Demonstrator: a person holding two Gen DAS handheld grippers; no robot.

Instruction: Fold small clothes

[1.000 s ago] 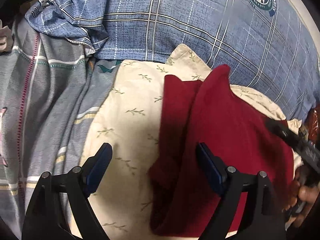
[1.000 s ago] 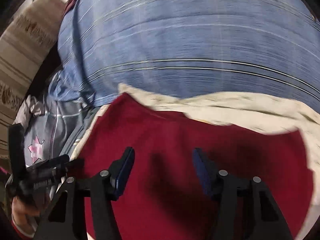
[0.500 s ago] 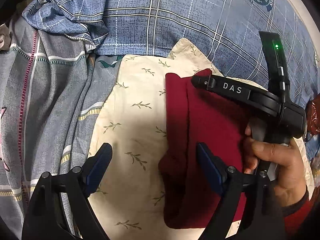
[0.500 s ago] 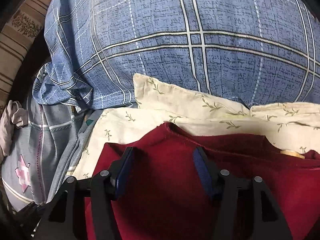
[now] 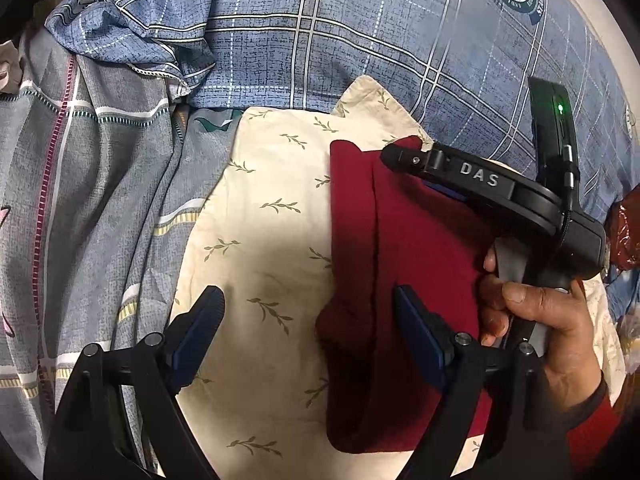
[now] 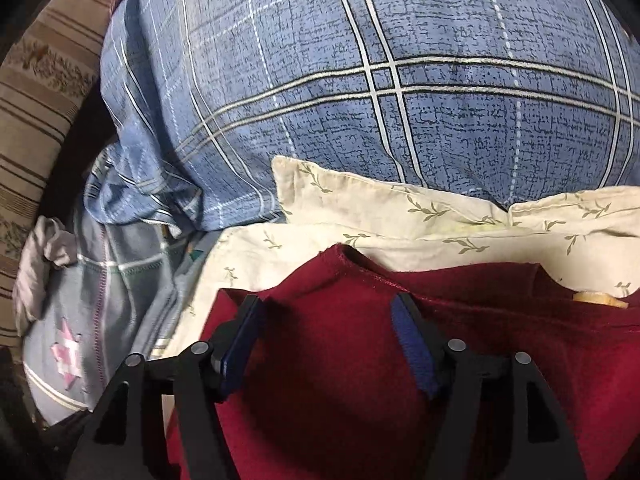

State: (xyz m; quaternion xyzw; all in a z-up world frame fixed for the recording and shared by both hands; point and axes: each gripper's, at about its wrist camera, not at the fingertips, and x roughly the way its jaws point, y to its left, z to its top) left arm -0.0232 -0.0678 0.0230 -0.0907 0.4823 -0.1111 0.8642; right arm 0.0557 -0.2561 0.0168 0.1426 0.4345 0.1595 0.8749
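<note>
On the bed, a grey striped sheet [image 5: 92, 208] covered the left side, with a pink star print showing on it in the right wrist view. Beyond it, at the far left of that view, stood a brown striped cushion [image 6: 36, 92], and a small crumpled grey cloth [image 6: 36, 272] lay on the sheet's edge. A blue checked pillow [image 5: 360, 40] filled the back, its loose corner bunched over the grey sheet. In front of it lay a cream cloth with a leaf print [image 5: 260, 240], spread flat, its far corners touching the pillow.

The red garment [image 5: 420, 248] lay folded lengthwise on the right part of the cream cloth, with a fold line running down its length. The left tool [image 5: 308, 328] hung released above the cloth, one finger over the cream print, the other over the garment's left part. The right tool [image 6: 328, 340], held by the right hand [image 5: 540, 320], reached low across the red garment with its fingers spread, gripping nothing. A shiny red wrapper [image 5: 626, 232] showed at the far right edge.
</note>
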